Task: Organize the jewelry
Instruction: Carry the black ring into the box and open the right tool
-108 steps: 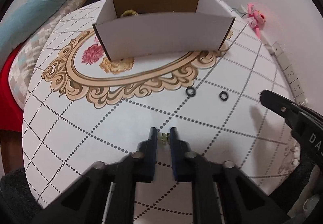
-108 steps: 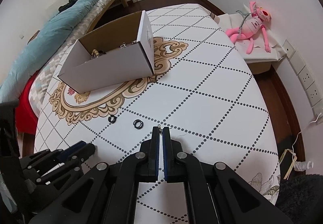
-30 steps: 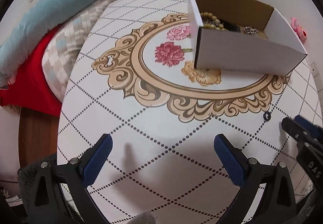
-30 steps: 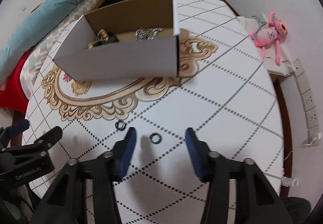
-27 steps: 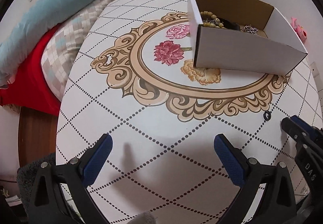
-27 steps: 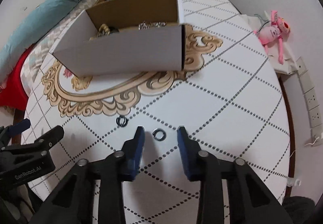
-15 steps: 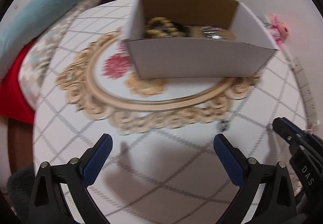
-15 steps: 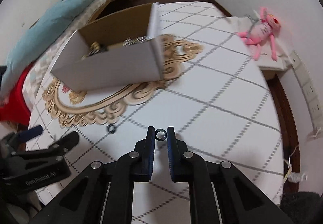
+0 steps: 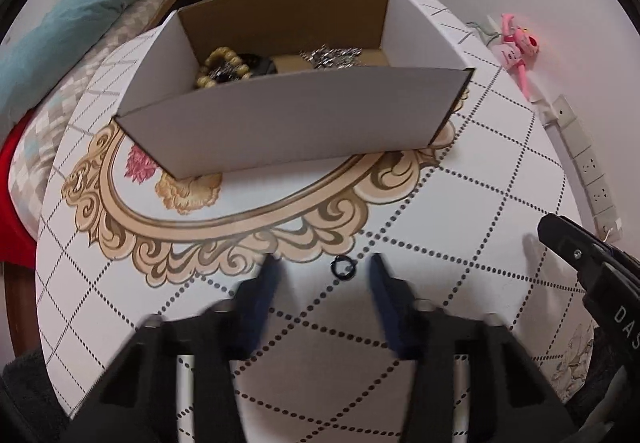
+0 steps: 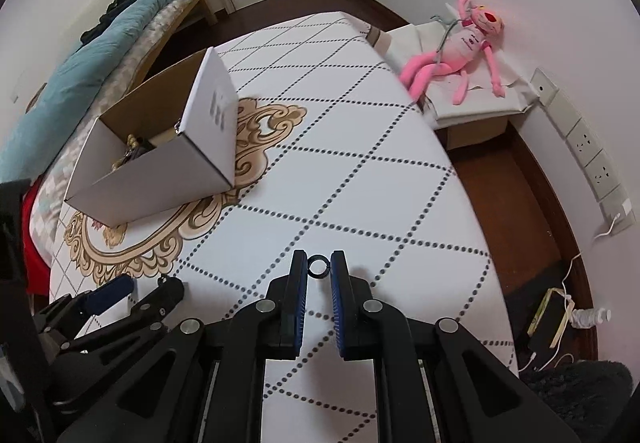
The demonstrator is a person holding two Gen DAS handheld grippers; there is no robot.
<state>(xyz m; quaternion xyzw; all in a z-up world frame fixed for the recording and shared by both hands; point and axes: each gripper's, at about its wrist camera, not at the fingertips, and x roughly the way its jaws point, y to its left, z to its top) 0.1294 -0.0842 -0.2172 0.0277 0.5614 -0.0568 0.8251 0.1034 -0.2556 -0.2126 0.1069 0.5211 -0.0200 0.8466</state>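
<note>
A white cardboard box (image 9: 304, 123) stands on the patterned table and holds a beaded bracelet (image 9: 222, 69) and silver jewelry (image 9: 332, 57). A small black ring (image 9: 343, 267) lies on the table between the open fingers of my left gripper (image 9: 322, 271), which are blurred with motion. My right gripper (image 10: 319, 269) is shut on a second black ring (image 10: 319, 267) and holds it above the table, to the right of the box (image 10: 160, 171). The right gripper's tip also shows in the left wrist view (image 9: 560, 235).
The round table (image 10: 360, 163) has a gold ornamental print and a dotted grid. A bed with a teal blanket (image 10: 100, 43) lies to the left. A pink plush toy (image 10: 460, 43) sits on a low stand to the right. Wall sockets and cables are at the far right.
My left gripper has moved over the black ring on the table and its fingers have narrowed around it. My right gripper has closed on the other ring and lifted it to the right.
</note>
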